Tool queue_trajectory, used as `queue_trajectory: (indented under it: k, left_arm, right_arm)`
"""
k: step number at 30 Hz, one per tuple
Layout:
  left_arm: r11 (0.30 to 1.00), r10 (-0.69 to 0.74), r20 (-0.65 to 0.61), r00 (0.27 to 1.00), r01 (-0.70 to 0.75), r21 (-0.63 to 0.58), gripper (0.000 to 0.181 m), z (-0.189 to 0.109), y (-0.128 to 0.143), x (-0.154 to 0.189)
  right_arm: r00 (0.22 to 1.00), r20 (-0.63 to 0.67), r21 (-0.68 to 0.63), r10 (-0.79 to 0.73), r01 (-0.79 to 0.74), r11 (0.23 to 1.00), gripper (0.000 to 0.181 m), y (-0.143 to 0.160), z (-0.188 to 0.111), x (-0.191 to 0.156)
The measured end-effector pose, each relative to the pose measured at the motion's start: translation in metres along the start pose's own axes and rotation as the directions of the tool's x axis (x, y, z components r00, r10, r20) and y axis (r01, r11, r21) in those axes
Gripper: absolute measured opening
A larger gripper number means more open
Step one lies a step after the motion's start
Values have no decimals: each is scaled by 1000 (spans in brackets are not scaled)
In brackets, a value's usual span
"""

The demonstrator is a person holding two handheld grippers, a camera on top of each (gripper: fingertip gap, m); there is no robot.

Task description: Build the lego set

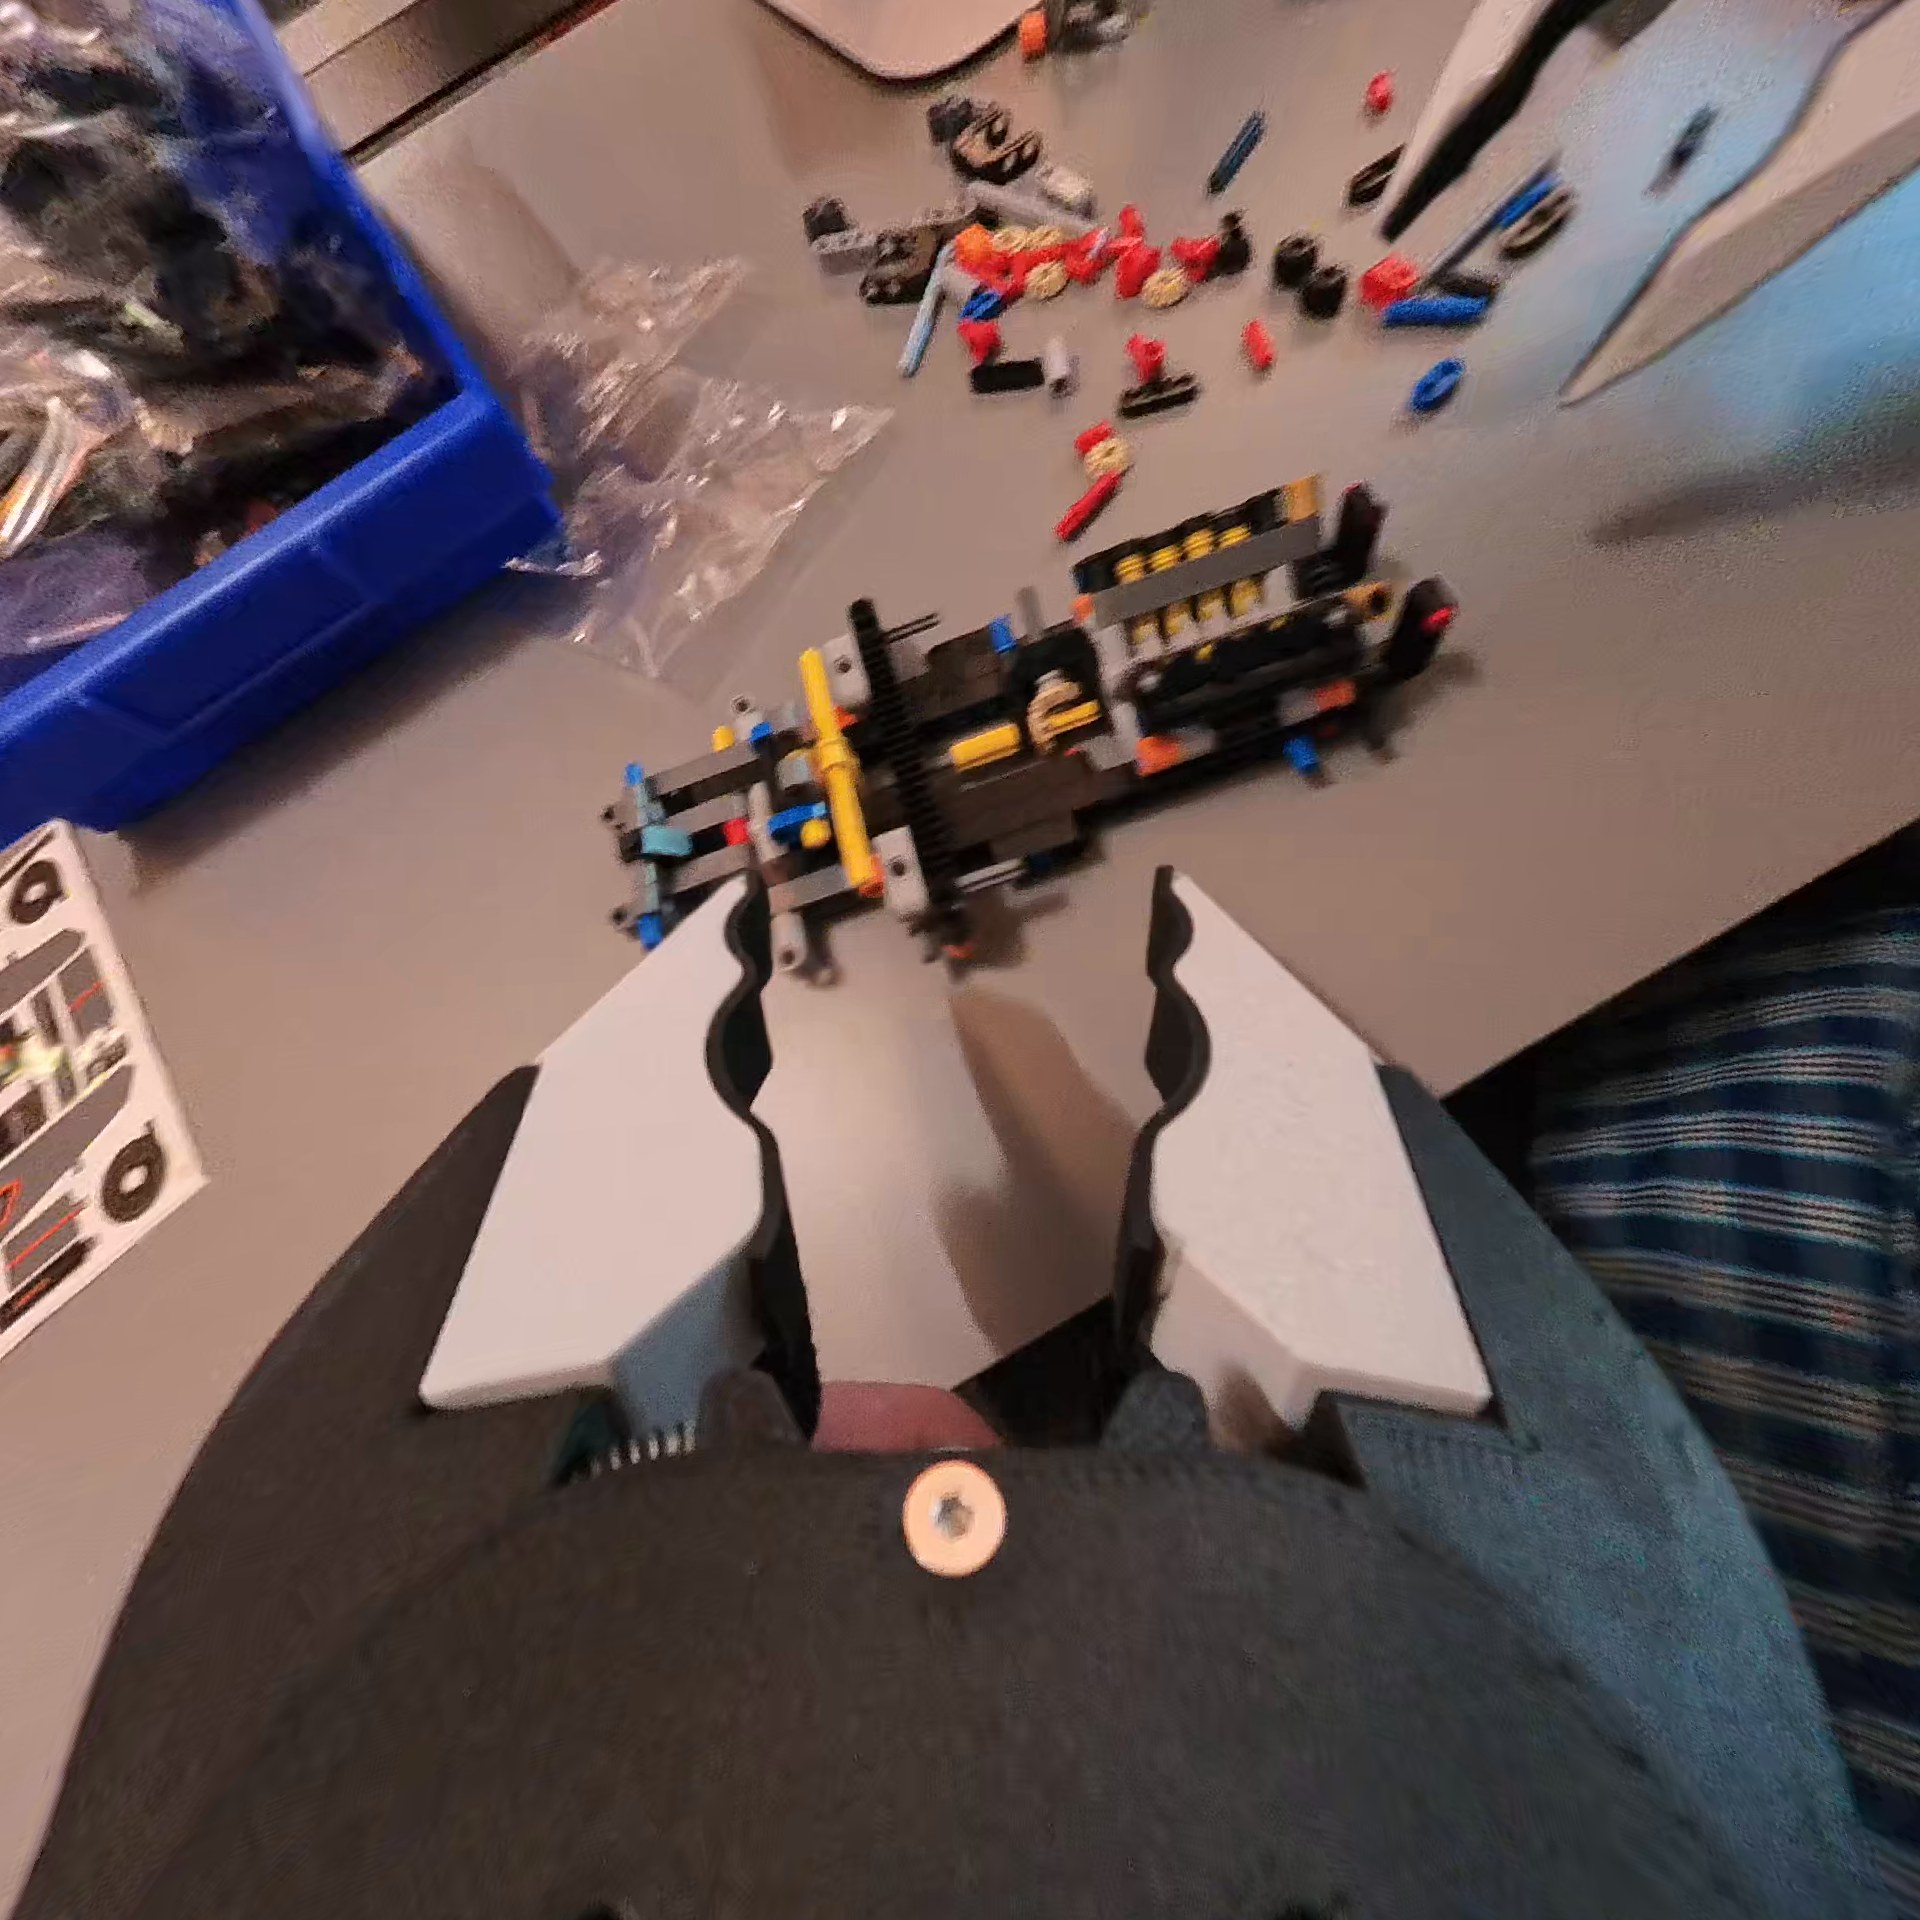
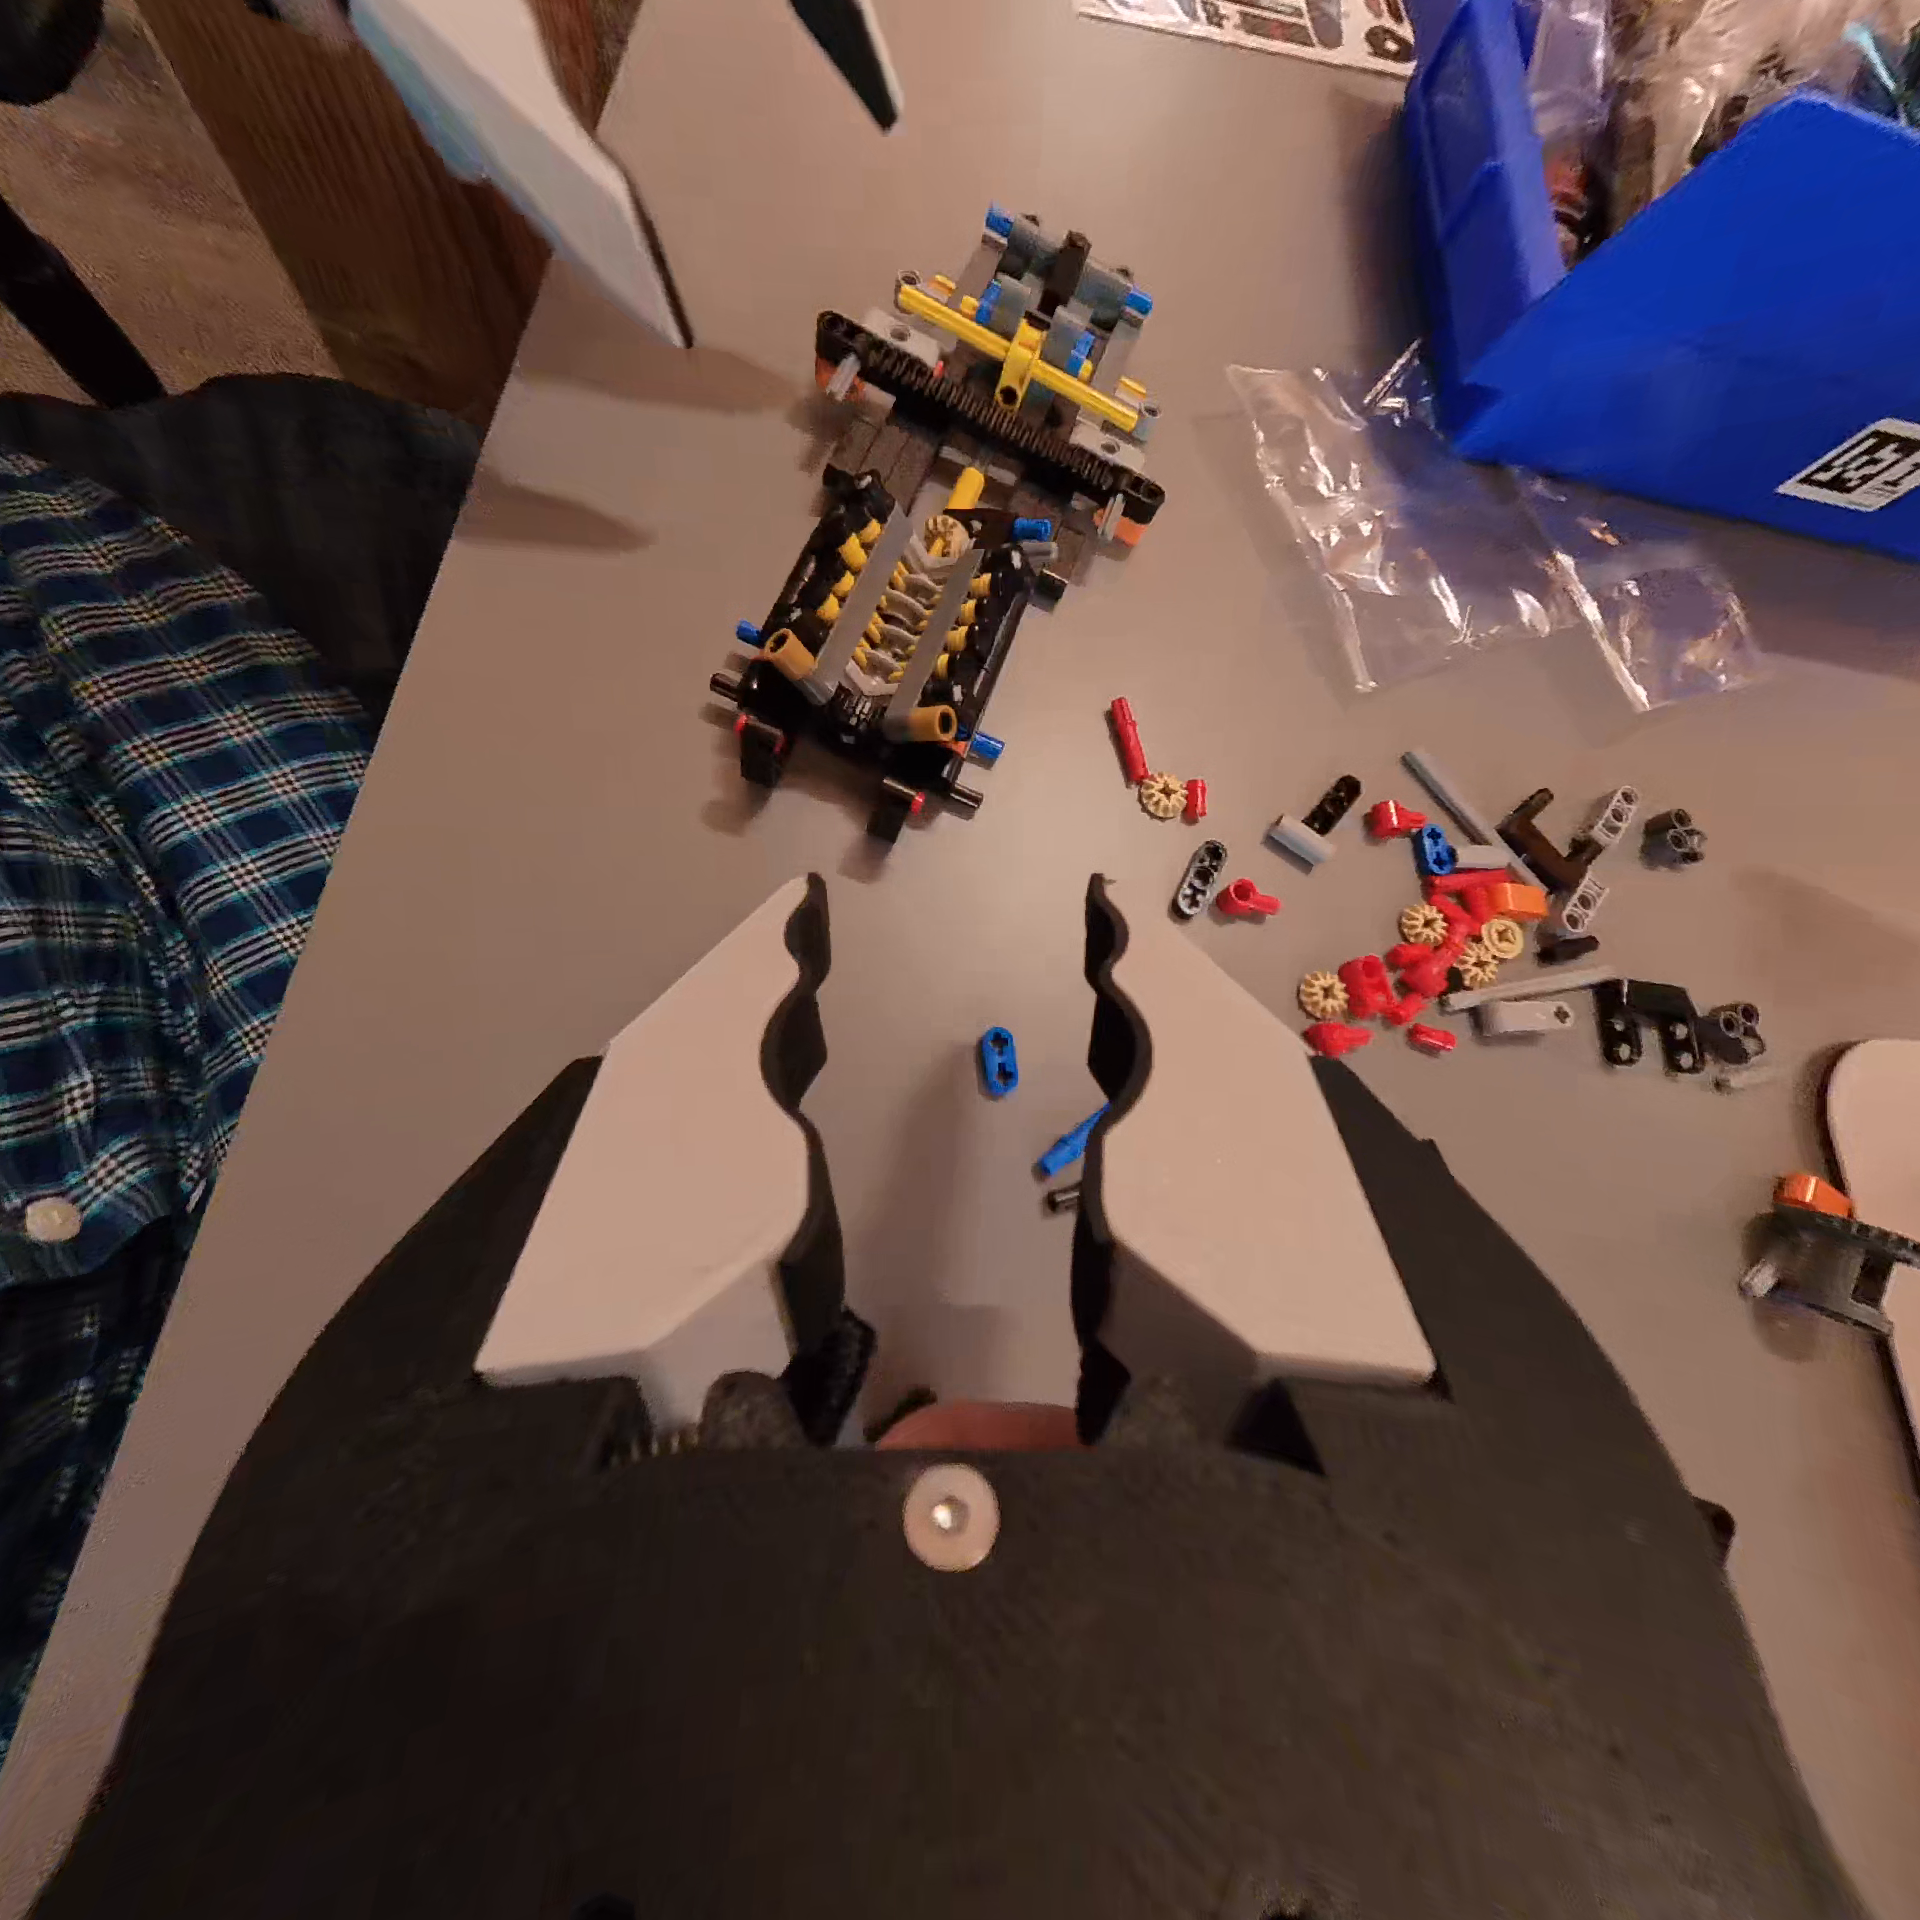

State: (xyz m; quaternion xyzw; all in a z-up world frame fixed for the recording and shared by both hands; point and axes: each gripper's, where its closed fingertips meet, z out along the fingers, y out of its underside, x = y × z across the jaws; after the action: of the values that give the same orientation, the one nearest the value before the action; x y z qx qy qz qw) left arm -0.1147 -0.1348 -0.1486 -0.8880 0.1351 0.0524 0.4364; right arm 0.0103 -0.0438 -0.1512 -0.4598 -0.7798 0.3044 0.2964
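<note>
A partly built Lego chassis (image 1: 997,717) in black, grey and yellow lies on the grey table (image 1: 1558,727). It also shows in the right wrist view (image 2: 935,540). My left gripper (image 1: 956,894) is open and empty, just short of the chassis's near end. My right gripper (image 2: 951,894) is open and empty, hovering short of the chassis's engine end. A small blue link (image 2: 997,1060) and a blue pin (image 2: 1070,1143) lie on the table between its fingers. Loose red, black, grey and tan parts (image 2: 1475,925) lie scattered to its right; they also show in the left wrist view (image 1: 1122,270).
A blue bin (image 1: 260,436) of bagged parts stands at the left, with an empty clear bag (image 1: 686,447) beside it. A sticker sheet (image 1: 73,1091) lies near the left edge. The other gripper (image 1: 1662,187) shows at top right. A plaid sleeve (image 2: 156,779) is beside the table edge.
</note>
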Motion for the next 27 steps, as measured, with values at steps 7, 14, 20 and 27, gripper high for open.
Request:
queue_trajectory:
  k: [7,14,20,27]
  left_arm:
    - [999,8,-34,999,-6,42,75,13,-25,49]
    - [993,21,-5,1000,-20,113,73,22,-46,52]
    - [983,69,49,996,-76,166,70,21,-86,38]
    - [962,123,160,979,-157,223,67,37,-153,3]
  right_arm:
    - [999,-27,-13,-23,22,1000,46,17,-10,8]
    - [988,-149,74,-39,51,996,42,29,-35,32]
    - [972,-234,136,-12,45,990,40,40,-53,50]
    - [900,-435,208,38,59,976,42,23,-112,110]
